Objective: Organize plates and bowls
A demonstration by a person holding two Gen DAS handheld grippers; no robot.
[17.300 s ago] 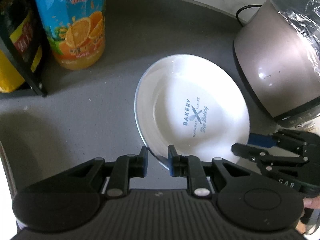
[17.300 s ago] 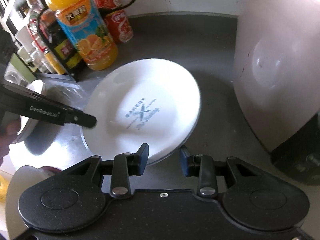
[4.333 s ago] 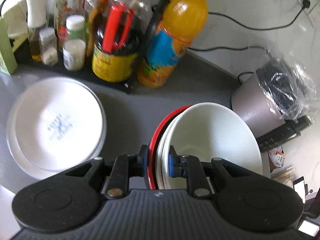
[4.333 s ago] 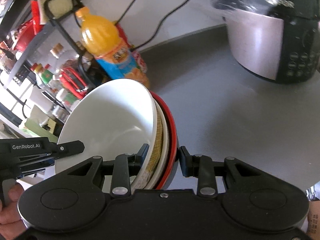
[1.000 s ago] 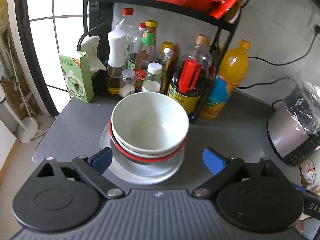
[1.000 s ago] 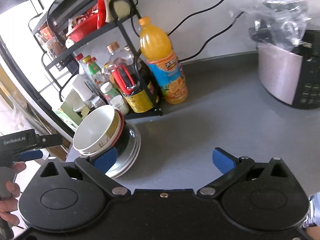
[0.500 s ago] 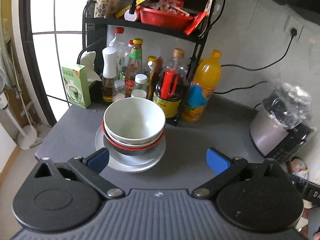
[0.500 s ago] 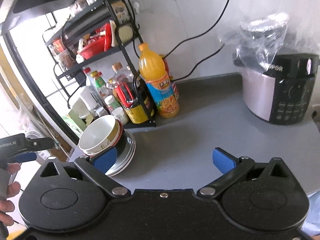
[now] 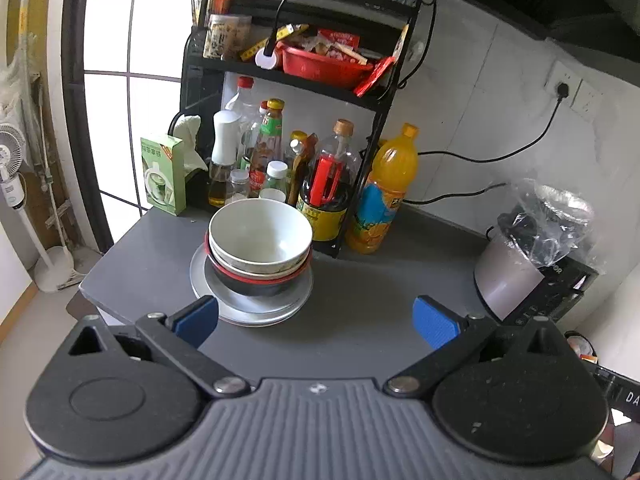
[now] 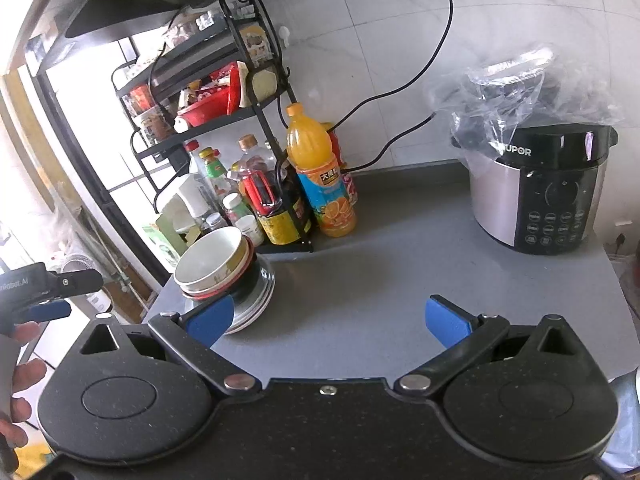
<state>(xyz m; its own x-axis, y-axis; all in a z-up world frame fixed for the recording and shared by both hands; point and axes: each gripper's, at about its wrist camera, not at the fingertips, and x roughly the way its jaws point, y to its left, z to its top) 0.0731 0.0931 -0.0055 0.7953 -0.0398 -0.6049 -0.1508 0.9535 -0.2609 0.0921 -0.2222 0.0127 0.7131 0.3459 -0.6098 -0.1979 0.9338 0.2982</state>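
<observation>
White bowls [image 9: 260, 236] mouth-up, nested upright on plates [image 9: 251, 312]; left claw [image 9: 316, 320] and right claw [image 10: 328, 318] wide, empty.

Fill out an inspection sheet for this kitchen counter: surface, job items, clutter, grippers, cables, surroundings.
Surface: grey countertop, bare in its middle.
Job's things: nested bowls, white on top, red-rimmed one lowest, stand on stacked plates near the counter's left end.
Clutter: orange juice bottle, sauce bottles in a black rack, green box, rice cooker under a plastic bag.
Grippers: left hand-held gripper open, holding nothing; right hand-held gripper open, holding nothing; both clear of the stack.
Cables: black cables run from wall sockets down behind the bottle and cooker.
Surroundings: window at left, standing fan on the floor.
</observation>
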